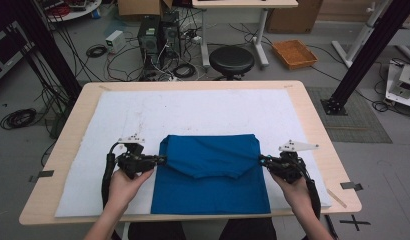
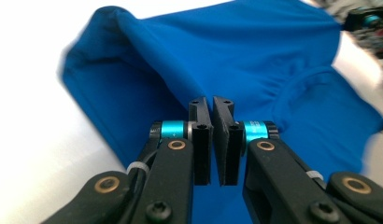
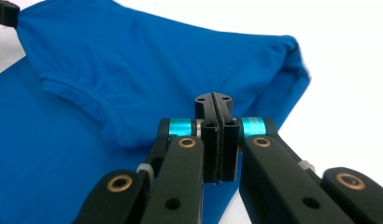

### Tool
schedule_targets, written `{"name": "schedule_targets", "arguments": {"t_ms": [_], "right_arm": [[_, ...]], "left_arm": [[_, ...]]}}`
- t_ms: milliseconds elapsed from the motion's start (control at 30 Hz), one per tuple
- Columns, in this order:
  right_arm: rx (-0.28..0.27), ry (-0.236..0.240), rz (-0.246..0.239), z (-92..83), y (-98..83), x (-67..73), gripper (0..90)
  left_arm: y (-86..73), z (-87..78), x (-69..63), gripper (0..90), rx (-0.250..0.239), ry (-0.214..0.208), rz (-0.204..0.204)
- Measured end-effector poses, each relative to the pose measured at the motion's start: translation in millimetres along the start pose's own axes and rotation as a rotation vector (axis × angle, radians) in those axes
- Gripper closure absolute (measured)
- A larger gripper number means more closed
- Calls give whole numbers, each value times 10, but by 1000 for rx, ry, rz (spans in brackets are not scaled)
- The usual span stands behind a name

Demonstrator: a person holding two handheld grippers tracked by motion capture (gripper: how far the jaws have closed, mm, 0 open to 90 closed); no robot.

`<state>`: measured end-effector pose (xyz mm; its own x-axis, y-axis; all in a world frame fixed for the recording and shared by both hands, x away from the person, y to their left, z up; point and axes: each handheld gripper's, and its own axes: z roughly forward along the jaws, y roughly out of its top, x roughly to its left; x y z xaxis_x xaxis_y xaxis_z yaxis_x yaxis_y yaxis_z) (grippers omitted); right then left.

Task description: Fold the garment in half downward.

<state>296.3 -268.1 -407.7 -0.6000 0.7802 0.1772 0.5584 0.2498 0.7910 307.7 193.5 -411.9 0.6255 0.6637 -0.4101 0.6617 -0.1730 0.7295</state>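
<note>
Blue shirt [image 1: 211, 172], only one, lies on the white mat [image 1: 193, 107]; two grippers, left [image 1: 162, 160] and right [image 1: 261, 159], each pinch its folded edge.

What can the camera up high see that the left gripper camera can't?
The high view alone takes in the whole wooden table, the white mat, the black stool, the orange tray and both of the person's hands. The left gripper view alone brings its own closed black jaws up close, pinching the cloth. Both show the blue shirt and the right gripper at its far edge.
</note>
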Motion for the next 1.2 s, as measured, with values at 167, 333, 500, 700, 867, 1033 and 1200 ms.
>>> {"name": "schedule_targets", "arguments": {"t_ms": [167, 333, 500, 700, 867, 1033, 1200], "right_arm": [[13, 35, -27, -202, -203, 224, 900], [18, 56, -35, -357, -377, 388, 900], [14, 60, -35, -466, -491, 456, 900], [32, 52, -29, -473, -615, 479, 900], [35, 36, -55, -427, -645, 454, 875], [-24, -53, -69, -385, -449, 281, 740], [-65, -141, -13, -120, -152, -52, 663]], "left_arm": [[-251, -170, -180, 860, 14, -47, -2], [-441, -287, -306, 860, 21, -100, -17], [-576, -320, -329, 859, 40, -106, -25], [-655, -292, -276, 858, 56, -96, -42], [-670, -238, -285, 679, 85, -5, 7], [-506, -226, -248, 552, 15, 109, 75], [-189, -106, -68, 533, -64, 221, 113]]}}
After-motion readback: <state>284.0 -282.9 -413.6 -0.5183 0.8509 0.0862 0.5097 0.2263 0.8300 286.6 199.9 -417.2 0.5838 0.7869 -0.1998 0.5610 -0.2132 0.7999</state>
